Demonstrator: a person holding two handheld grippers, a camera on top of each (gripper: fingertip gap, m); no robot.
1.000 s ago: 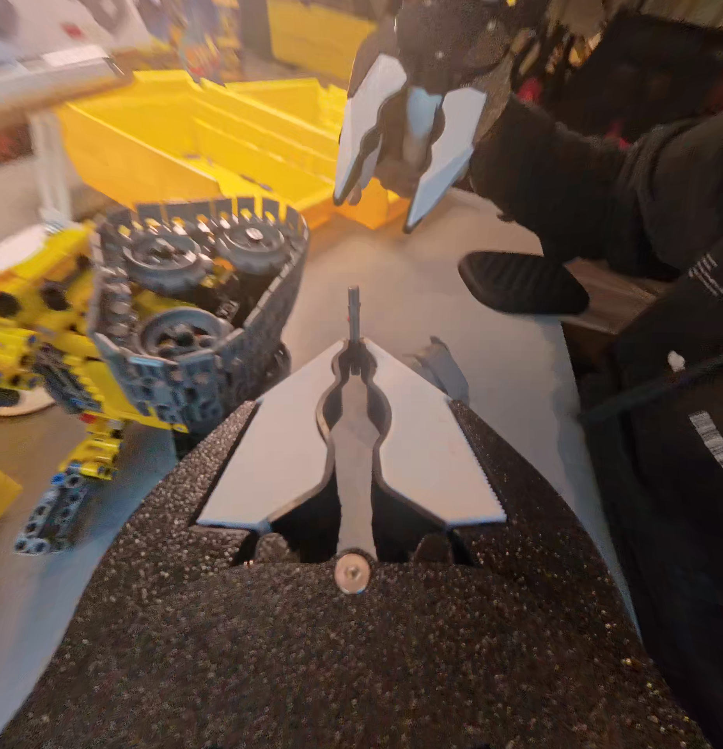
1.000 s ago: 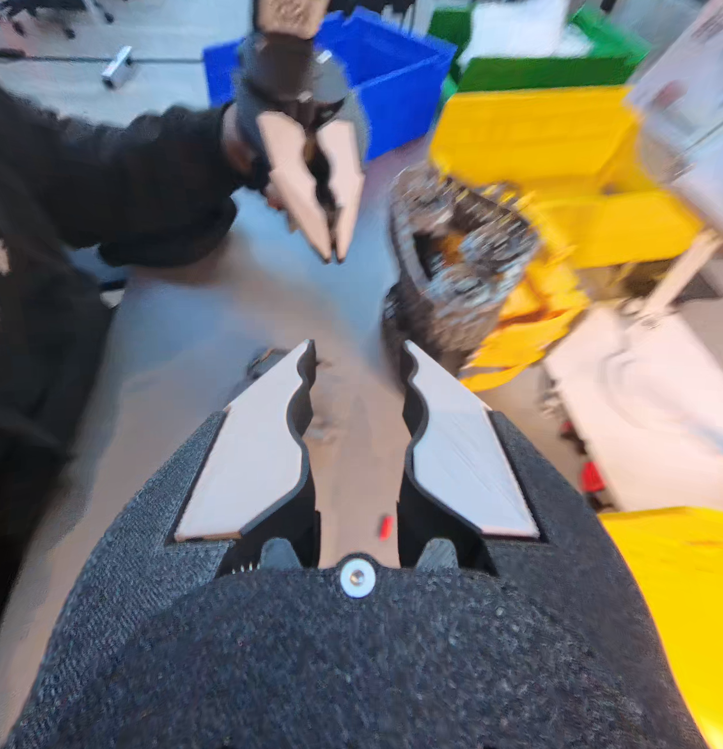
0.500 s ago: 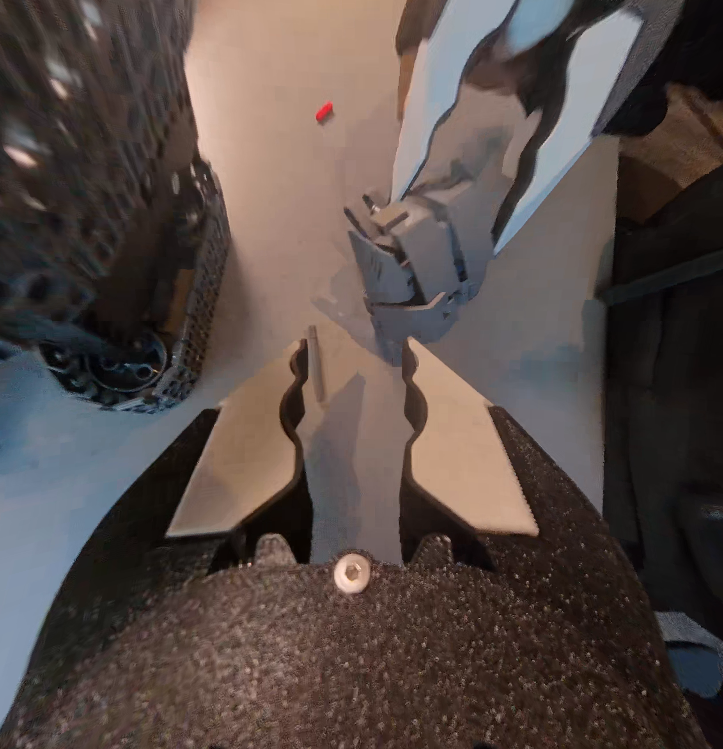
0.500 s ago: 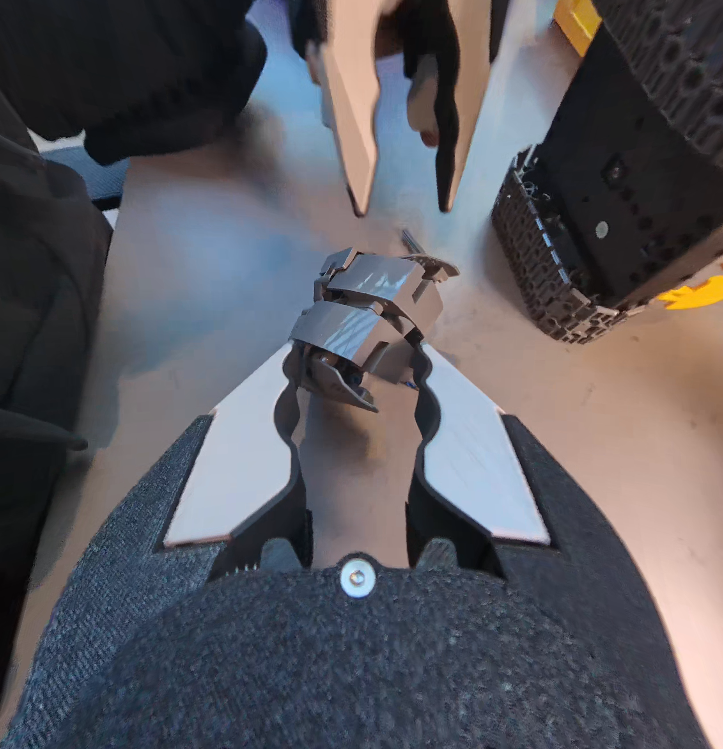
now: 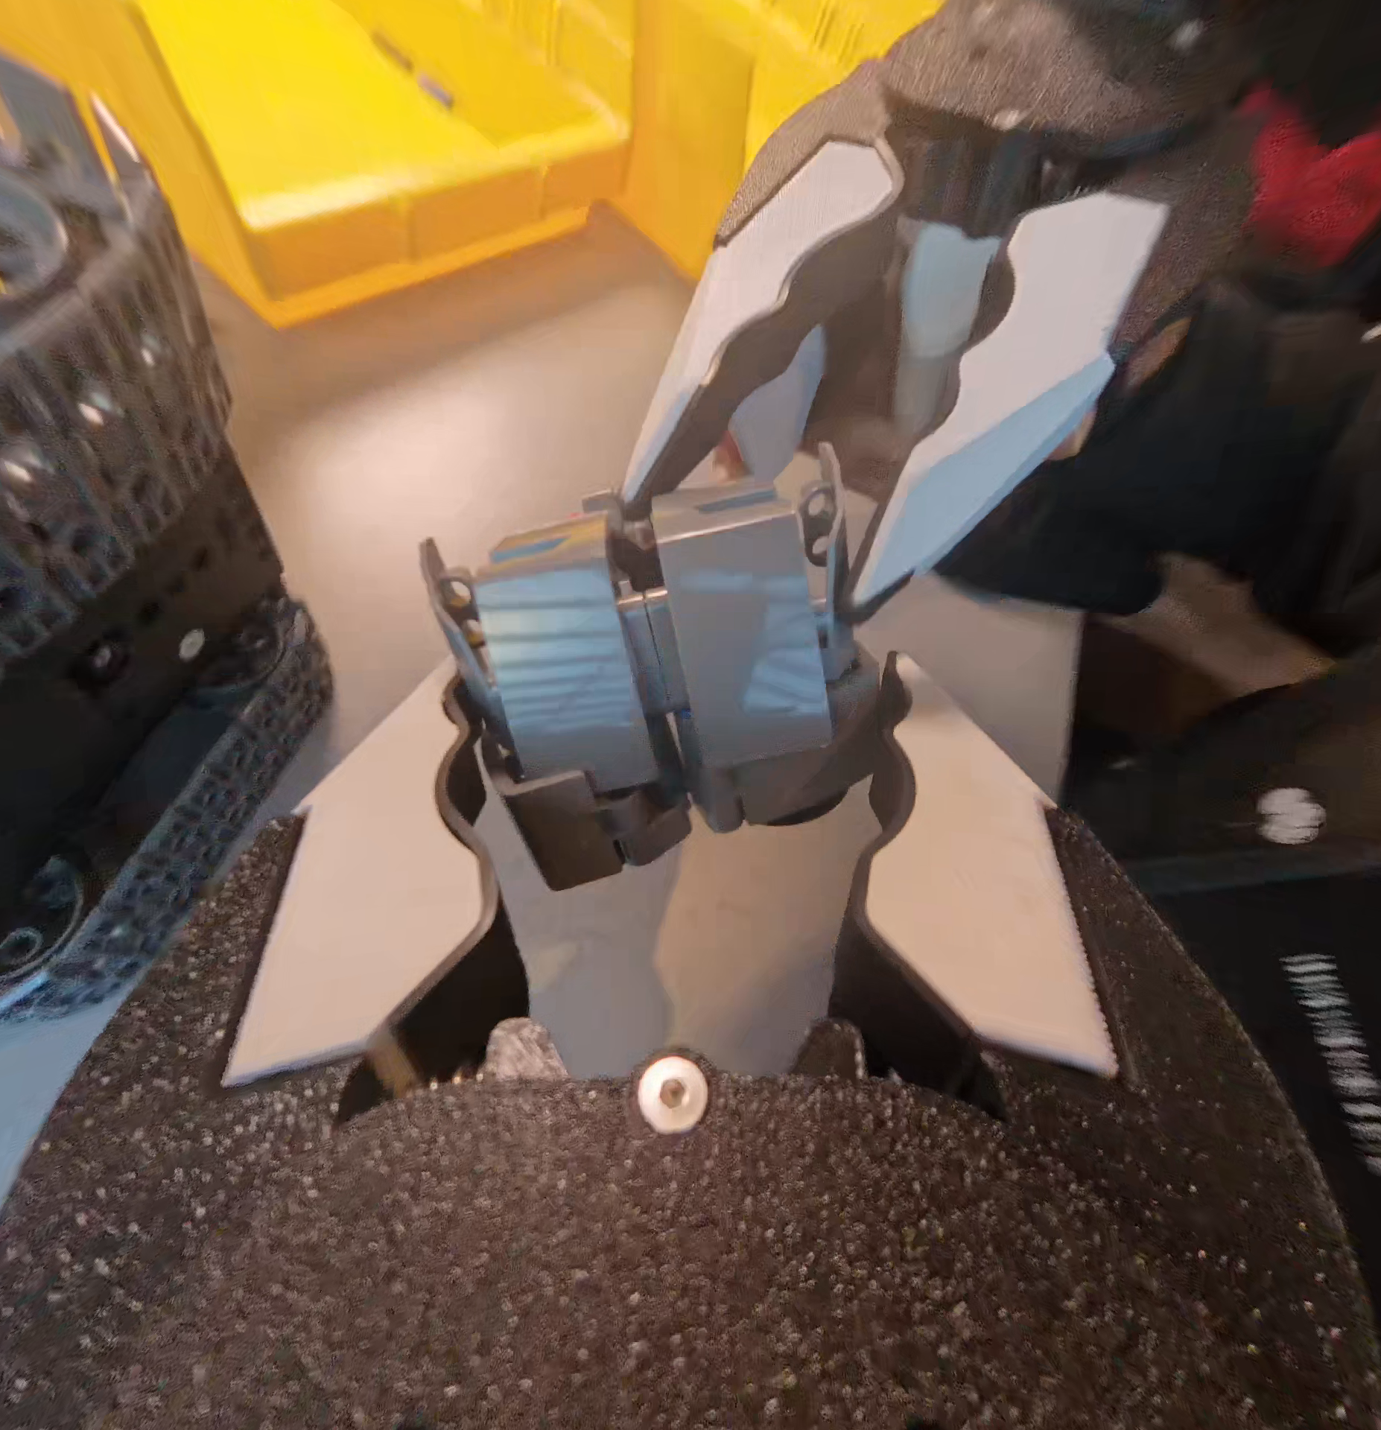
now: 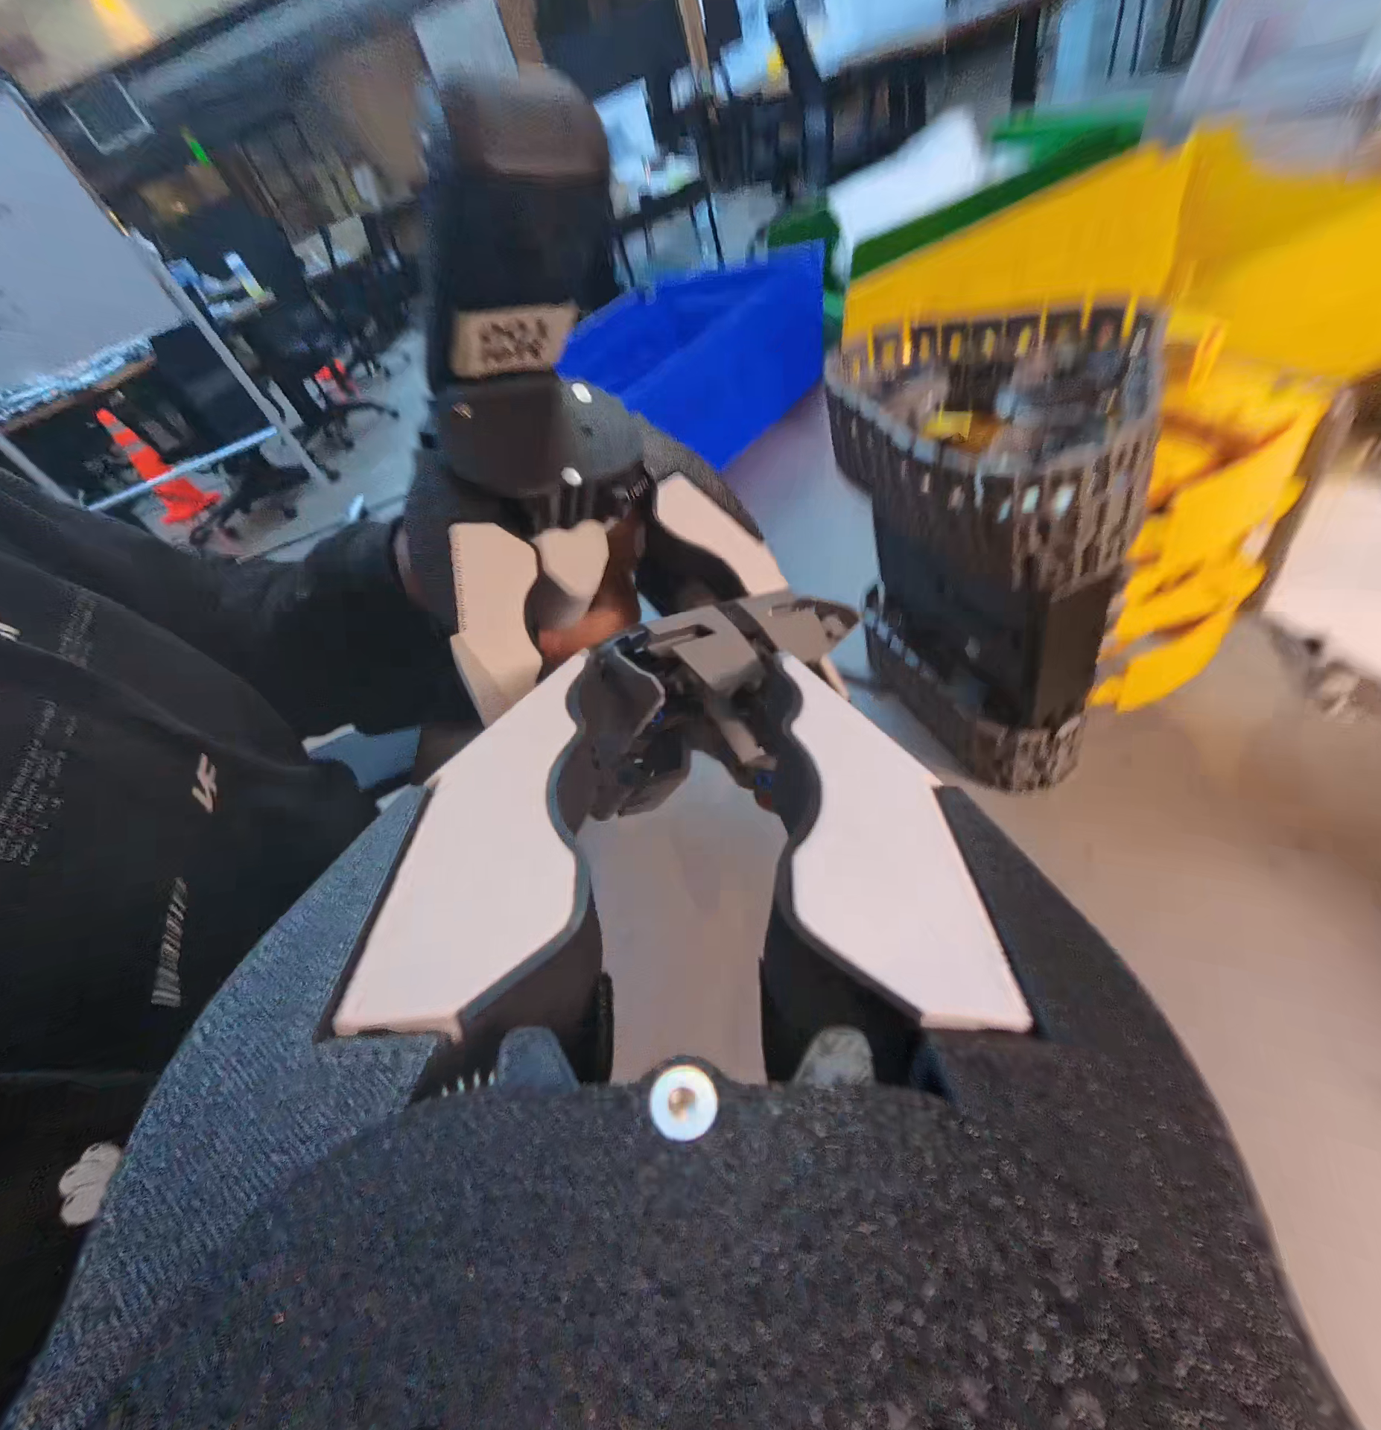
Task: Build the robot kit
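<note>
Left gripper: fingers spread, a grey brick-built assembly sits between the tips; contact with the pads hard to judge, its lower dark part hangs into the gap, so whether it is clamped I cannot tell

Right gripper: fingers closed in on the same grey assembly at their tips, gripping it, above the table; the far half of the piece is cut off behind the tips

In the left wrist view the right gripper comes in from 1 o'clock, one tip on top of the assembly, the other beside it

At 9 o'clock, a tracked model, blurred and cropped by the frame edge; in the right view it stands at 2 o'clock

Farther off, 11 o'clock: yellow bins, smeared. Right view background: blue bin, blurred
</note>
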